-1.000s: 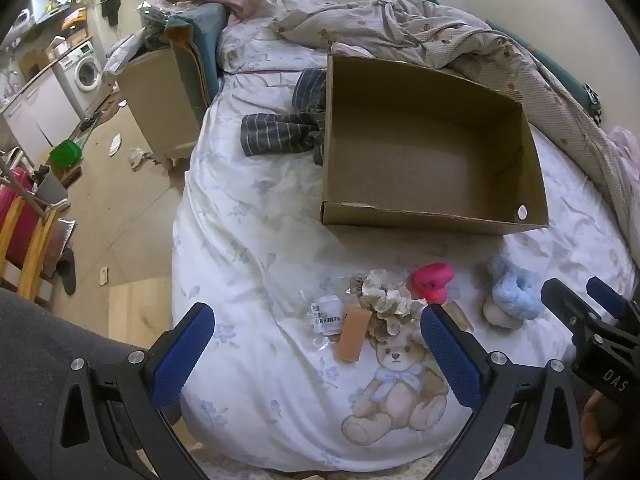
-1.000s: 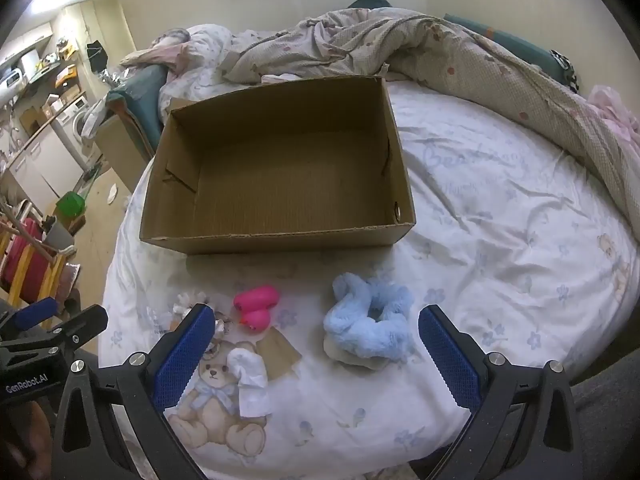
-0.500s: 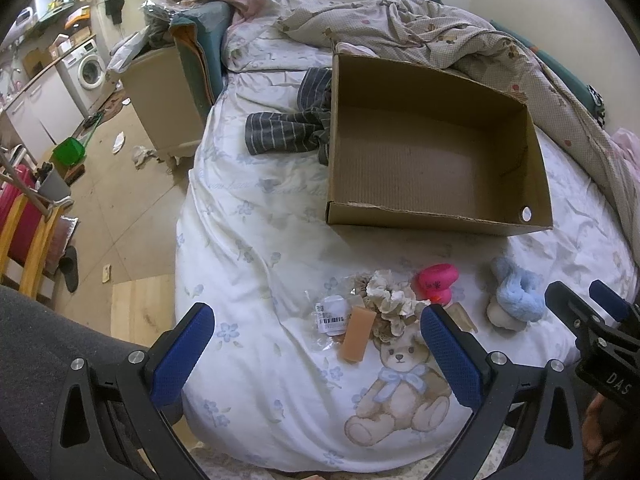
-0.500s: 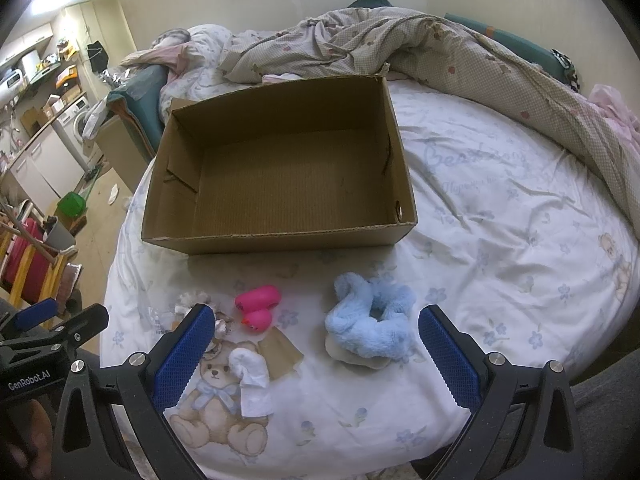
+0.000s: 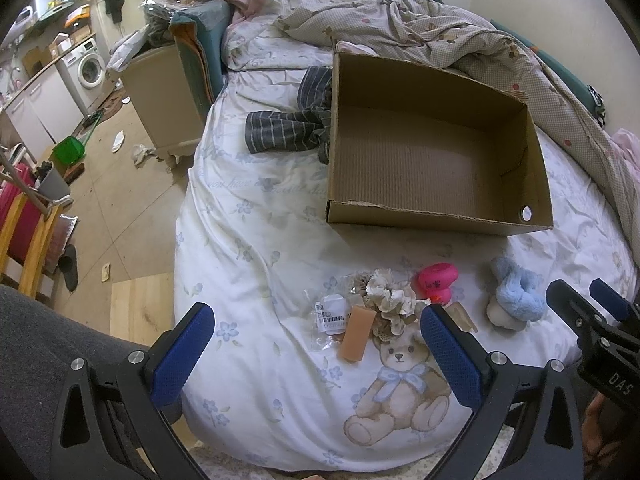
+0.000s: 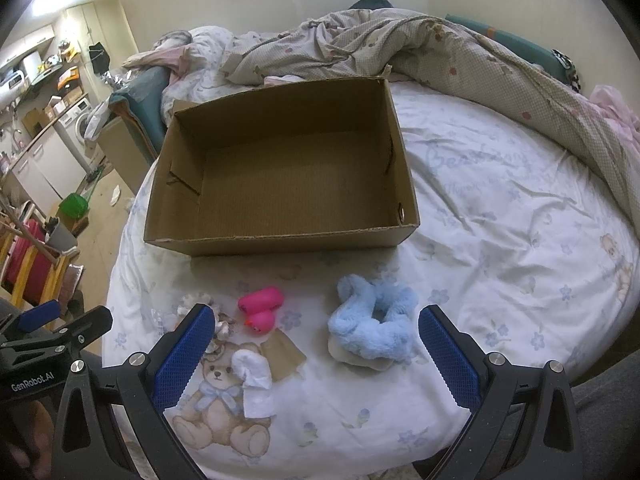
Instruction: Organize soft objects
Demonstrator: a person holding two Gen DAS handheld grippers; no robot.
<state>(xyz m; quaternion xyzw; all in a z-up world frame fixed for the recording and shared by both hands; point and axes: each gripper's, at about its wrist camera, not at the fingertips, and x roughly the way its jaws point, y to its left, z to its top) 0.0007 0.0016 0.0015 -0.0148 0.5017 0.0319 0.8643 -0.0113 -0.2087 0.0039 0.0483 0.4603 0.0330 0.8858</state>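
Bedsheet (image 6: pixel 500 220) holds an empty cardboard box (image 6: pixel 280 176); both grippers' jaws gape wide, holding nothing.

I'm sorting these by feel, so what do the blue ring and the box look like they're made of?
Blue ring: plush, fluffy fabric, judging by its fuzzy, matte pile.
Box: brown corrugated cardboard, dull finish; fine ribbing shows on the floor and the rim is rough-cut.

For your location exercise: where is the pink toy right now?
In the right wrist view the pink toy lies on the bed sheet, in front of the cardboard box and left of the blue scrunchie.
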